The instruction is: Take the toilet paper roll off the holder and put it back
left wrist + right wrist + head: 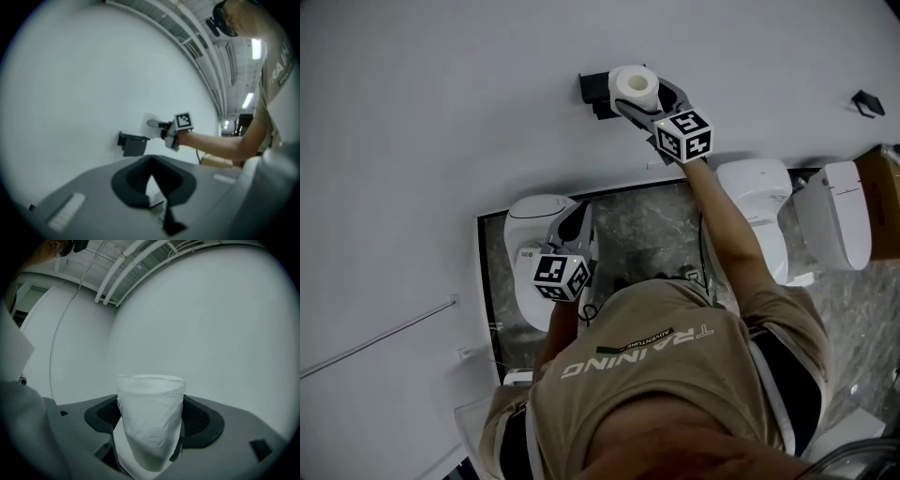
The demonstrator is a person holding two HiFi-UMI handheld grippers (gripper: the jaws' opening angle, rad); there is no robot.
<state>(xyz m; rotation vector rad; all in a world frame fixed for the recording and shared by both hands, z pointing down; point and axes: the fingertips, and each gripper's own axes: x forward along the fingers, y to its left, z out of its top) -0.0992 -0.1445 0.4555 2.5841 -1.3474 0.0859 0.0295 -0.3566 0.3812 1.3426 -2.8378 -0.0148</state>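
Observation:
The white toilet paper roll is clamped between the jaws of my right gripper, just right of the black wall holder. I cannot tell whether the roll touches the holder. In the right gripper view the roll fills the space between the dark pads, with bare wall behind it. In the left gripper view the holder sits on the wall, and the roll hangs just right of it. My left gripper is held low over a toilet, its jaws together and empty.
A white toilet stands below the left gripper, and two more toilets stand to the right. A cardboard box is at the far right. A black hook and a thin rail are fixed to the wall.

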